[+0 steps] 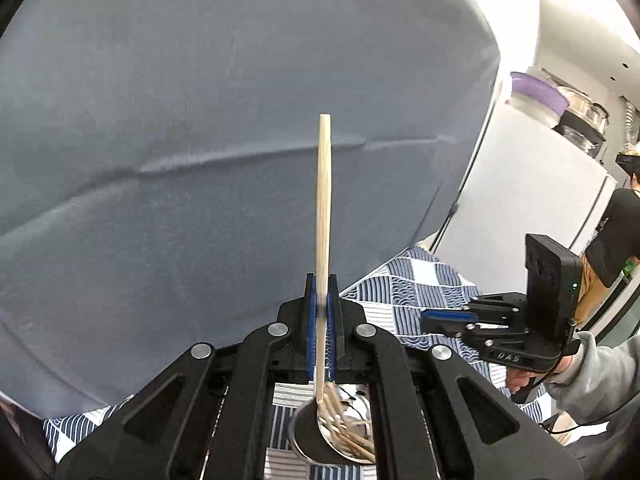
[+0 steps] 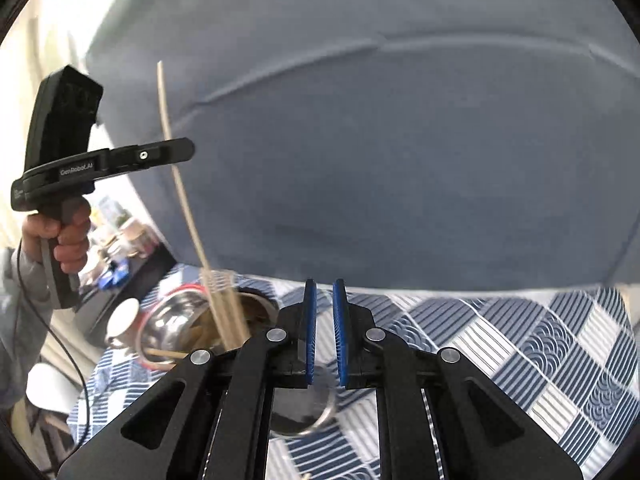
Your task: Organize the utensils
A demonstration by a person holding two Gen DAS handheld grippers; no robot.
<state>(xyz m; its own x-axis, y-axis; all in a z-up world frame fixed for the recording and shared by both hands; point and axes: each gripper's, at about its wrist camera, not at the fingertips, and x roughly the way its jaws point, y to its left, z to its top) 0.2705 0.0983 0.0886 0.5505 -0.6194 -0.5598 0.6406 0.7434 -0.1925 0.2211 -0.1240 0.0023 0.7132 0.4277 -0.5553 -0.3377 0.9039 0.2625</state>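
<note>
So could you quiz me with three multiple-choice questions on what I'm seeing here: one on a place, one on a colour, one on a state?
1. Where is the raised chopstick?
A) in the left hand-held gripper
B) on the floor
C) in a cup

2. What colour are the gripper pads?
A) red
B) blue
C) green

3. What does the right hand-held gripper hold?
A) a spoon
B) a bowl
C) nothing

Answers: 1 A, the pads clamp its shaft; 2 B, blue strips line both fingers; 3 C, nothing sits between its pads.
</note>
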